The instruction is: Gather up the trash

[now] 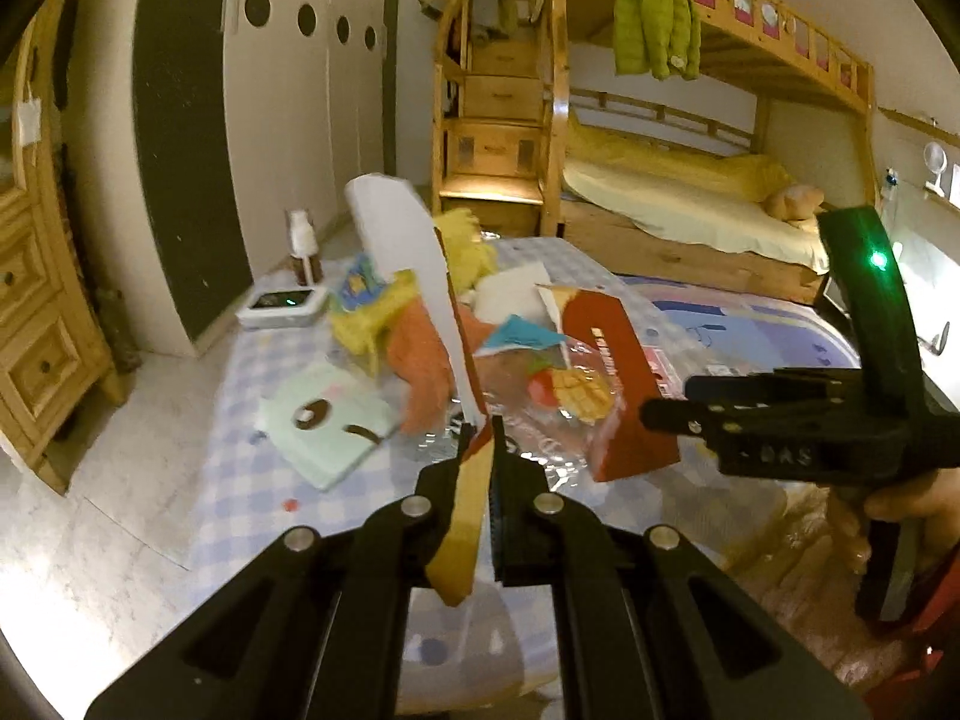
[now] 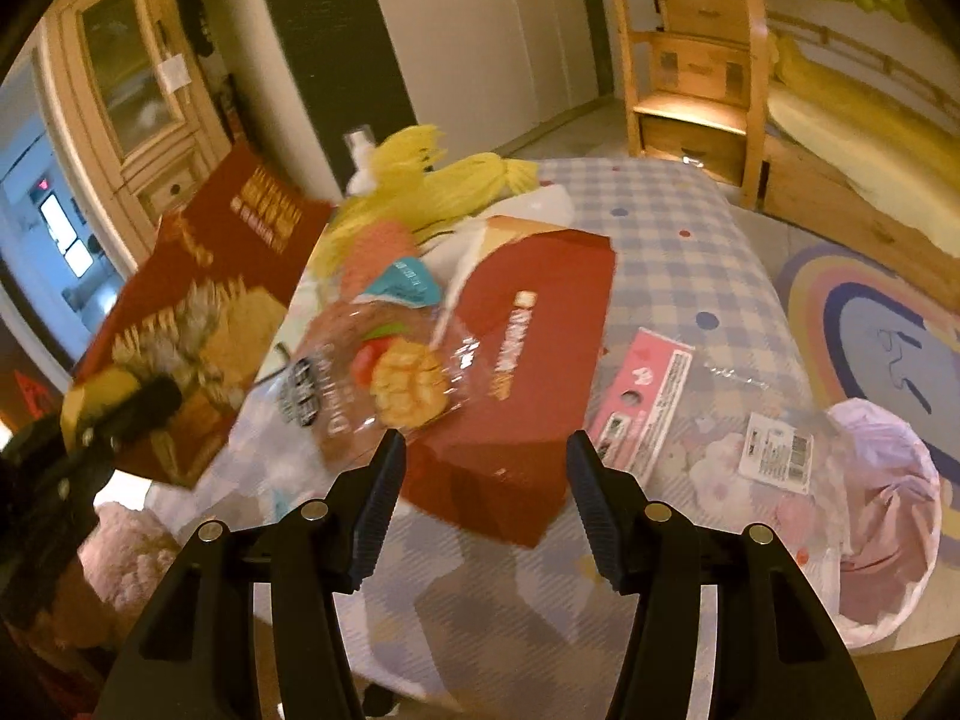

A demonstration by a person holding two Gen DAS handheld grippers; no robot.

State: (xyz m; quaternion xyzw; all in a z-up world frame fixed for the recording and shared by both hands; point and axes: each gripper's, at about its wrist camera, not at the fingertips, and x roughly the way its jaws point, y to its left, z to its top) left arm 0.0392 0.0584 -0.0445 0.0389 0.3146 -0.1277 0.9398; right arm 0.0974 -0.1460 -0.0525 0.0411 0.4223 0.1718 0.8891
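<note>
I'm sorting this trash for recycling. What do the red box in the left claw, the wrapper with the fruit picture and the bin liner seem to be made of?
Red box: printed card, it looks like; flat, stiff, plain white inside.
Wrapper: clear glossy plastic film, likely; it crinkles and glints.
Liner: thin pale pink plastic, probably; it gathers in soft folds.

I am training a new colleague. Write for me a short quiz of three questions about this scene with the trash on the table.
1. True or false: the left hand-held gripper holds a flattened red carton.
2. What lies under the open right hand-held gripper? A) red box B) spray bottle C) green jacket
3. Which side of the right wrist view shows the bin with a pink liner?

Key: 1 true; 2 A; 3 right.
</note>
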